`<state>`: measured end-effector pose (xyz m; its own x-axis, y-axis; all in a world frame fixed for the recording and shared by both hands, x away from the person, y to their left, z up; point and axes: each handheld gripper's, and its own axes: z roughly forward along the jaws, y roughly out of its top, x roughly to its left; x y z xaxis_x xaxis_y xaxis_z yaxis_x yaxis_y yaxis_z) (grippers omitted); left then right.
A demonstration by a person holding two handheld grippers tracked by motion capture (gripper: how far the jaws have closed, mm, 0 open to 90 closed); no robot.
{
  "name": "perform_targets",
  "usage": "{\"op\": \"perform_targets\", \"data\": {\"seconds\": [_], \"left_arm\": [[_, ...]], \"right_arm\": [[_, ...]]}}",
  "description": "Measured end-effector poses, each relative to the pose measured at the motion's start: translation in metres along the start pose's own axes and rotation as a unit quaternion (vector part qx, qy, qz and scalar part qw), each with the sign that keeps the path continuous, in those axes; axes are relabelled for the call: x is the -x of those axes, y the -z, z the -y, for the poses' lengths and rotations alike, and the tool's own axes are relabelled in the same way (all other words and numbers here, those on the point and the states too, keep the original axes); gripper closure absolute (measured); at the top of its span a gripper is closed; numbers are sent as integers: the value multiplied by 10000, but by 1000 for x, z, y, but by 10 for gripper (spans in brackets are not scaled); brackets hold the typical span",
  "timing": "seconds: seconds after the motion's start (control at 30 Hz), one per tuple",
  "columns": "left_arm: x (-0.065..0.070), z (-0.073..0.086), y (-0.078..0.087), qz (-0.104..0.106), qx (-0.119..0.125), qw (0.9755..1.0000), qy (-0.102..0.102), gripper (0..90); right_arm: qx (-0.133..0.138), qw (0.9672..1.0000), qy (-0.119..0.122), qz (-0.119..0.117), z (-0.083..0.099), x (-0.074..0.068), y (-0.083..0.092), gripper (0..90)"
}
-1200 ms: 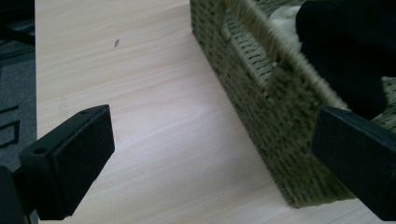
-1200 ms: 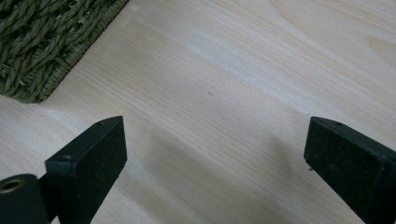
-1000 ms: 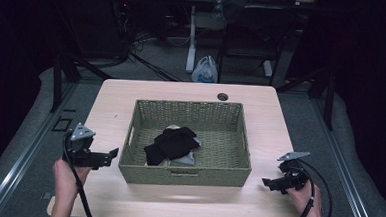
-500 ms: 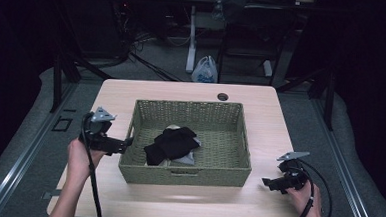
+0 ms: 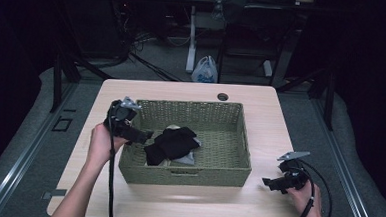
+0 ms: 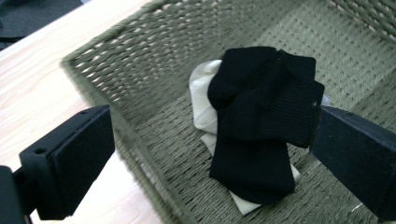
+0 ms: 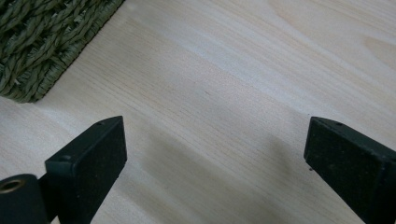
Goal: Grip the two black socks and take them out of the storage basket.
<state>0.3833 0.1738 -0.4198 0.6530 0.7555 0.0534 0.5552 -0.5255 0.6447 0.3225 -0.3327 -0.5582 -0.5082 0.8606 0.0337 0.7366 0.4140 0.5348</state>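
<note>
A green woven basket [image 5: 233, 121] stands in the middle of the wooden table [image 5: 266, 105]. Inside it lie black socks [image 5: 171, 143] piled on pale socks [image 5: 187, 158]. My left gripper [image 5: 142, 136] hangs over the basket's left rim, open, its jaws pointing at the socks. In the left gripper view the black socks [image 6: 261, 116] lie between the wide jaws, over a pale sock [image 6: 203, 93], with the basket's rim [image 6: 100, 74] below. My right gripper [image 5: 272, 185] rests open near the table's front right, beside the basket's corner [image 7: 32, 60].
A round cable hole [image 5: 223, 96] sits at the table's far edge. A white plastic bag [image 5: 205, 71] and dark stands [image 5: 62, 71] are on the floor beyond. Bare wood lies under the right gripper's jaws.
My left gripper rose from the table's front left and moved right and forward, over the basket's left rim. The right gripper stayed put.
</note>
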Motion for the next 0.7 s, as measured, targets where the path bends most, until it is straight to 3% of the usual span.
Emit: {"op": "perform_targets", "data": {"seconds": [0.13, 0.33, 0.5, 0.7], "left_arm": [[7, -11, -14, 133, -184, 9996, -140, 4], [12, -21, -39, 413, -556, 9975, -123, 1], [16, -25, -53, 495, -737, 9959, -179, 8], [21, -28, -63, 558, -864, 9944, -253, 114]], "right_arm": [[13, 10000, -14, 5, 0, 0, 0, 53], [9, 10000, -14, 33, 0, 1, 0, 54], [18, 10000, -20, -18, 0, 1, 0, 54], [31, 10000, -34, -26, 0, 1, 0, 53]]}}
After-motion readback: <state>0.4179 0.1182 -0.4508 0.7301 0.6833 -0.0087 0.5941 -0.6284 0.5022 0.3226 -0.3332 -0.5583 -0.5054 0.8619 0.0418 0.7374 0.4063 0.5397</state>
